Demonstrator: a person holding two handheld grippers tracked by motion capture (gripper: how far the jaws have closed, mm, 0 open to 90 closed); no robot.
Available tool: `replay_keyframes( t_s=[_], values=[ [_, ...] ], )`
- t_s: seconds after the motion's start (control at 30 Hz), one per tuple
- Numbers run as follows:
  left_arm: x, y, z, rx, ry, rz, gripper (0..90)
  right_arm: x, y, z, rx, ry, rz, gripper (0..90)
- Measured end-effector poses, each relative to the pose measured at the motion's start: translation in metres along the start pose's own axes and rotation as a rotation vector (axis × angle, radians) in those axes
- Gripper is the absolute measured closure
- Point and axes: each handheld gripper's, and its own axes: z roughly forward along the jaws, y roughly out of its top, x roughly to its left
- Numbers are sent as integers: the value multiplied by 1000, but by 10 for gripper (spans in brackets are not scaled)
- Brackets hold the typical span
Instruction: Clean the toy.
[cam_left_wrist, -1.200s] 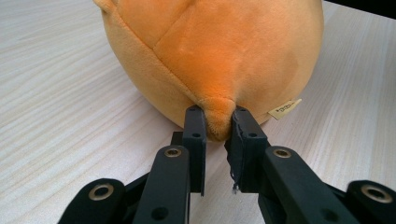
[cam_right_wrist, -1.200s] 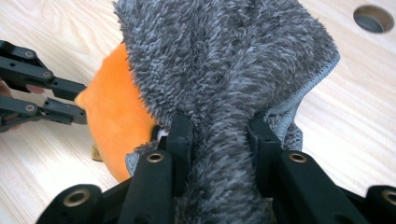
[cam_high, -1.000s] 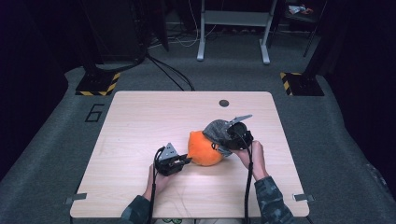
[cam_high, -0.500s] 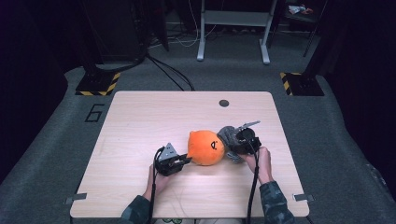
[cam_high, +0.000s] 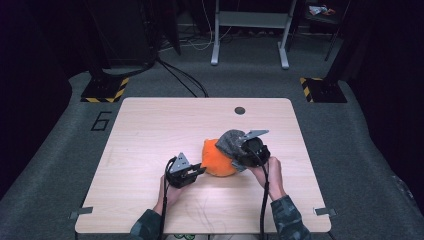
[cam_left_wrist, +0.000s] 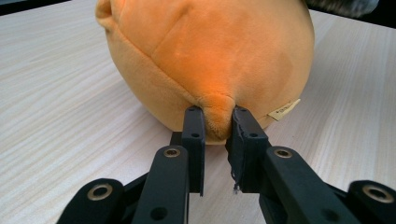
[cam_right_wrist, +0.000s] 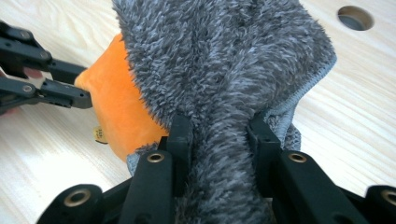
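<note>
Near the middle of the pale wooden table (cam_high: 150, 130), the left gripper (cam_left_wrist: 215, 122) pinches a seam of the round orange plush ball (cam_high: 216, 159) from its left — the right gripper (cam_right_wrist: 219, 135), clamped on a fuzzy grey cloth (cam_right_wrist: 224, 60), drapes it over the ball's right side.

left gripper (cam_left_wrist: 215, 122) pinching orange plush (cam_left_wrist: 210, 60), wooden table (cam_left_wrist: 60, 102)

Black screw-studded claw (cam_high: 196, 171), trailing black cable, camouflage sleeves (cam_high: 285, 220).

Bright even light on the table (cam_high: 150, 125), dark surroundings, soft overhead picture, sharp close-ups.
</note>
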Motion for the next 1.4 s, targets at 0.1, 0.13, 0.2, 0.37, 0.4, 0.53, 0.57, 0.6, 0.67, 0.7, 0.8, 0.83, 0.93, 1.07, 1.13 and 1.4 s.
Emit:
replay_keyframes(
  t_s=[0.1, 0.13, 0.2, 0.37, 0.4, 0.53, 0.57, 0.6, 0.67, 0.7, 0.8, 0.83, 0.93, 1.07, 1.13, 1.4],
  values=[
    [1, 0, -2, -10, 19, -12, 680, -1, 3, 7, 4, -11, 10, 679],
    [2, 0, -3, -13, 25, -20, 642, -3, 4, 8, 4, -16, 17, 679],
    [2, 0, -2, -17, 34, -33, 558, -6, 6, 11, 13, -16, 32, 679],
    [0, 2, 4, 16, 43, -20, 472, -13, 9, 17, 32, -34, 36, 679],
    [1, 3, 6, 32, 36, -16, 462, -14, 9, 18, 34, -32, 42, 679],
    [2, 7, 11, 51, 45, 8, 455, -22, 10, 21, 45, -25, 59, 678],
    [2, 7, 12, 57, 43, 2, 456, -22, 11, 22, 49, -25, 68, 679],
    [2, 8, 13, 61, 45, -1, 459, -24, 11, 23, 49, -28, 54, 679],
    [3, 10, 16, 51, 29, -6, 512, -24, 11, 24, 51, -20, 62, 679],
    [3, 11, 17, 55, 30, 4, 537, -25, 11, 24, 50, -17, 66, 679],
    [1, 12, 20, 46, 25, 15, 631, -25, 10, 24, 49, -24, 68, 679],
    [1, 12, 20, 43, 20, 16, 663, -26, 10, 24, 46, -23, 69, 679],
    [0, 12, 20, 29, 22, 12, 756, -27, 8, 23, 31, -23, 74, 679],
    [0, 14, 19, 33, 22, 10, 807, -24, 9, 16, 13, -35, 80, 679],
    [-1, 15, 18, 31, 25, 17, 818, -22, 11, 11, -5, -48, 74, 679],
    [-1, 18, 15, 11, 8, -19, 828, 3, 27, -5, -46, -38, -23, 679]
  ],
)
